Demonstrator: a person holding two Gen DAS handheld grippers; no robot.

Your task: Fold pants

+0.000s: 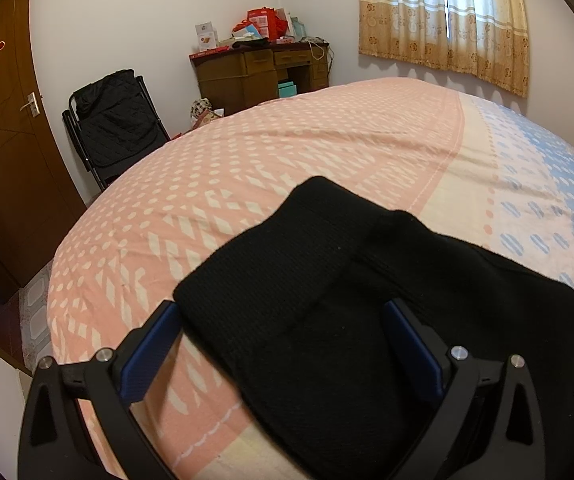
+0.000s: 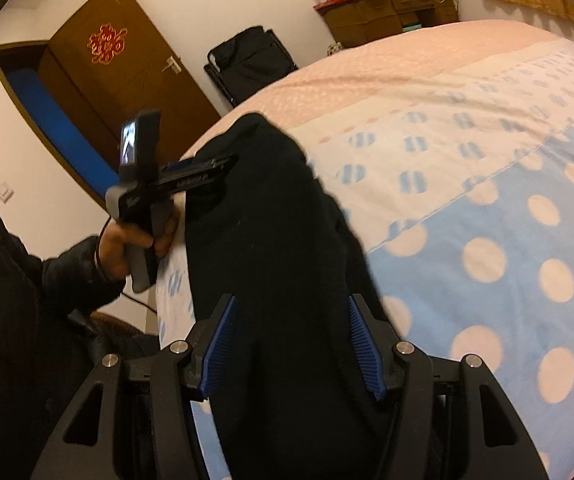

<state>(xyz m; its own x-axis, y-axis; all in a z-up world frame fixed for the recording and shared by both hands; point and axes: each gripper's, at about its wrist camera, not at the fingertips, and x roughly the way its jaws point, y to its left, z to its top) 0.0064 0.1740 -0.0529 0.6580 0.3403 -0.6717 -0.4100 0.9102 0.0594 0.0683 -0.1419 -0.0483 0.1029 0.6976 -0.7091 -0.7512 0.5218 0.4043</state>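
Both the left gripper and right gripper gape around black pants; chair at ten o'clock, desk at twelve.

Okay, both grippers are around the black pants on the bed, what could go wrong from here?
1. The left gripper and right gripper both stand wide open around the black pants, so closing may pinch too few layers and part could slip.
2. The pants lie bunched and overlapping, so a fold may come out uneven.
3. They sit near the bed edge, so a loose end could slide off.
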